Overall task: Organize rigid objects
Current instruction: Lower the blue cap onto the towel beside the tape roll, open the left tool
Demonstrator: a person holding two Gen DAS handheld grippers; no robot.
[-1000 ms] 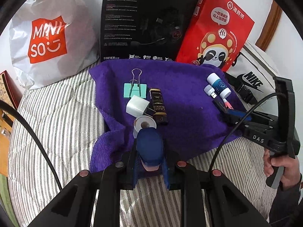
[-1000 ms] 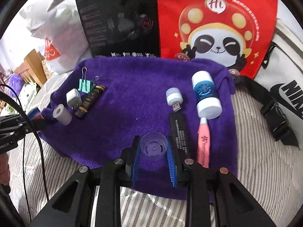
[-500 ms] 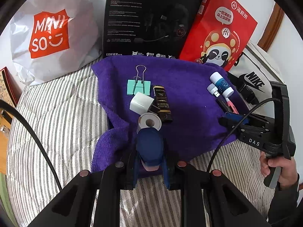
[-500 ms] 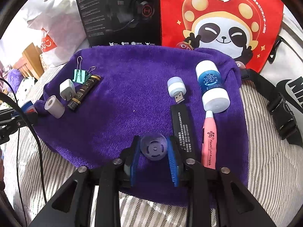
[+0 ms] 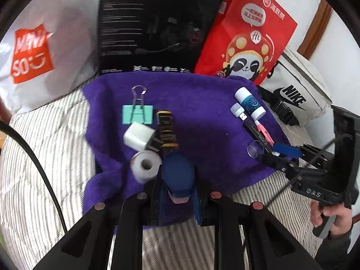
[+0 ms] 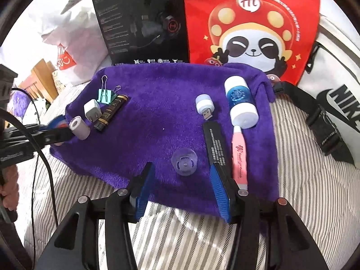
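A purple towel (image 6: 157, 117) holds two groups of small things. On its left lie a teal binder clip (image 5: 137, 113), a white charger (image 5: 138, 135), a black-and-gold tube (image 5: 167, 132) and a white roll (image 5: 146, 165). My left gripper (image 5: 177, 168) is shut on a dark blue round-topped piece (image 5: 177, 177), right beside the roll. On the right lie a blue-and-white cylinder (image 6: 239, 101), a white-capped USB stick (image 6: 204, 106), a black stick (image 6: 216, 144) and a pink pen (image 6: 239, 155). My right gripper (image 6: 180, 167) is opening. A clear plastic cap (image 6: 184, 160) rests on the towel between its fingers, untouched by the pads.
The towel lies on a striped bedcover (image 6: 202, 229). Behind it stand a white Miniso bag (image 5: 38, 51), a black headset box (image 5: 157, 27) and a red panda bag (image 6: 252, 29). A white Nike bag (image 6: 337, 103) with a black strap sits at the right.
The right jaws have spread and let the clear cap down onto the towel. The left gripper, still holding the blue piece, has edged closer to the white roll.
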